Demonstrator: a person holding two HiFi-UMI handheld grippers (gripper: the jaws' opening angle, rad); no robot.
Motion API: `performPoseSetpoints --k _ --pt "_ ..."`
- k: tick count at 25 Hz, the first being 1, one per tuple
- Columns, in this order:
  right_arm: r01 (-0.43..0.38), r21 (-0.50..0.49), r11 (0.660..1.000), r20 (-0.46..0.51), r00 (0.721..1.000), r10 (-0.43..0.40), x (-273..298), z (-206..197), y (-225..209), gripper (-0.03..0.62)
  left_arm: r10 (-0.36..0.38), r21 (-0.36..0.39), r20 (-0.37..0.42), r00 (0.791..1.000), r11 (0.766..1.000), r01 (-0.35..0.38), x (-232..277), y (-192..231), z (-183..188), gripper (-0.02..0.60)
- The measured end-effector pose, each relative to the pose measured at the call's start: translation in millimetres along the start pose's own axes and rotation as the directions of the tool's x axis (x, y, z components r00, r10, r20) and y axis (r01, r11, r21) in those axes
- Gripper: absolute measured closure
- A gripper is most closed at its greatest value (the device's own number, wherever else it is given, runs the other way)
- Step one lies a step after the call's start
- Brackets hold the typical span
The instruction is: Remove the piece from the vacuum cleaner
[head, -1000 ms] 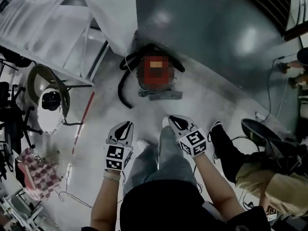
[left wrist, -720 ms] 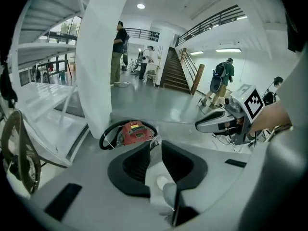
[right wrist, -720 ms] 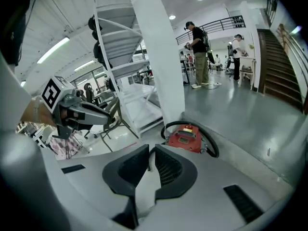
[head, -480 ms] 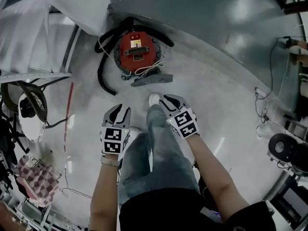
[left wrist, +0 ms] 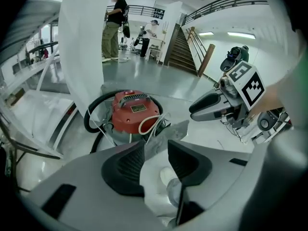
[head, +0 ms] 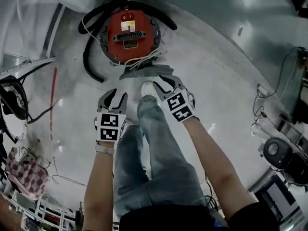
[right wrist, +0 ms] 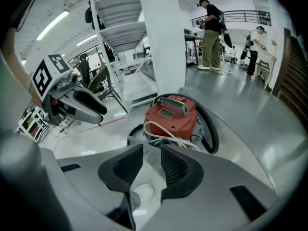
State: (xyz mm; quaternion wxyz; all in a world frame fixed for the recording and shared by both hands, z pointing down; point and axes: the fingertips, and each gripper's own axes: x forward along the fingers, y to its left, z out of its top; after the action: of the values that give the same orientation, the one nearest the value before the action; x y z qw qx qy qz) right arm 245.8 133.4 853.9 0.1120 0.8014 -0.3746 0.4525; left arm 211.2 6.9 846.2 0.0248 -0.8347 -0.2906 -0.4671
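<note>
A red canister vacuum cleaner [head: 126, 32] stands on the grey floor with a black hose [head: 89, 66] curled round it and a white cord [head: 144, 57] draped over its front. A flat grey nozzle piece [head: 142, 72] lies against its near side. My left gripper [head: 114, 96] hovers just short of it, to the left; my right gripper [head: 162, 81] is over the nozzle's near edge. Both have just been opening their jaws, and nothing is between them. The vacuum [left wrist: 132, 112] shows ahead of the left gripper [left wrist: 155, 146], and the vacuum [right wrist: 171, 117] ahead of the right gripper [right wrist: 151, 150].
My jeans leg and white shoe [head: 149, 88] stand between the grippers. White plastic sheeting [left wrist: 84, 47] and a metal frame [head: 29, 64] are left of the vacuum. A chequered bag [head: 26, 174] lies at lower left, and equipment [head: 276, 153] at right. People [left wrist: 113, 28] stand far behind.
Both grippers have dropped and come forward towards the vacuum, which now looms larger and closer. Their jaws, shut a second ago, now stand apart.
</note>
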Motion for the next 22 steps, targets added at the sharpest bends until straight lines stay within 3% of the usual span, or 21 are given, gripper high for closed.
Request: performPoseSetpoints --k 7,16,22 --pt "-0.052 -0.163 0.985 -0.114 0.993 0.033 59.5 -18.5 -31.1 0.468 -0.035 -0.019 -0.061 0.998 0.999 0.034 81.0 8.5 -10.5 0.423" --pt "-0.157 -0.261 0.952 -0.215 0.971 0.101 106.0 -38.6 -41.5 0.467 -0.044 -0.014 -0.166 0.985 0.999 0.042 143.6 18.7 -39.4 0.406" --pt "-0.228 -0.289 0.930 -0.255 0.954 0.154 115.1 -44.9 -42.3 0.473 -0.084 0.085 -0.266 0.960 0.990 0.110 163.2 11.8 -47.7 0.377"
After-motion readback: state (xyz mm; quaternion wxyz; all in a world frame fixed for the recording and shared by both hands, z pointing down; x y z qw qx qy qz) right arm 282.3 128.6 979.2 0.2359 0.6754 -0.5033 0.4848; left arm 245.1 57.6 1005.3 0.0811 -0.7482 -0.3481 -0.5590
